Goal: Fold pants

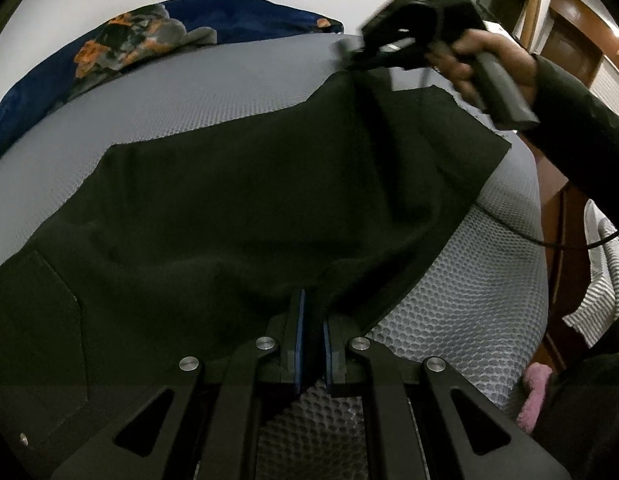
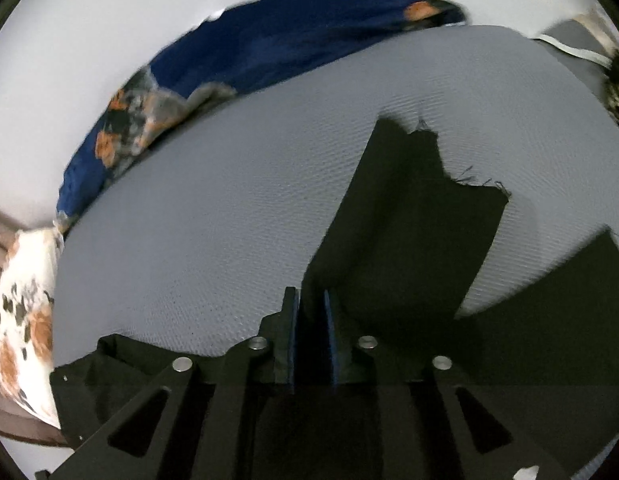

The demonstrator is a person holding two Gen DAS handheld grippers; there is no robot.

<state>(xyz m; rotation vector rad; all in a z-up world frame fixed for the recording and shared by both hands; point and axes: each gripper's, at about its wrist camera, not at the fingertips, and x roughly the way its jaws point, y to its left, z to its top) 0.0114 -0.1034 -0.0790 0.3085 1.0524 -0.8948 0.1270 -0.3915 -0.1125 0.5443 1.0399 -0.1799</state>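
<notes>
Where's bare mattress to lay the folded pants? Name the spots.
Bare grey mattress lies between the black pants and the blue floral bedding by the wall. A narrower strip runs along the pants' near-right edge. The pants' spread is crowded.

pants (image 1: 237, 200): black cloth, matt, fine weave; frayed threads at the far cut edge
bed (image 1: 461, 320): grey mesh cover, honeycomb texture, matt
blanket (image 2: 269, 52): navy cloth with orange and grey print, soft, matt
left gripper (image 1: 313, 316): matt black plastic arms, bright metal rivets, blue pads on the fingers (image 1: 300, 320)
wardrobe (image 1: 573, 44): brown wood, glossy
towel (image 1: 605, 280): striped grey-white cloth
</notes>
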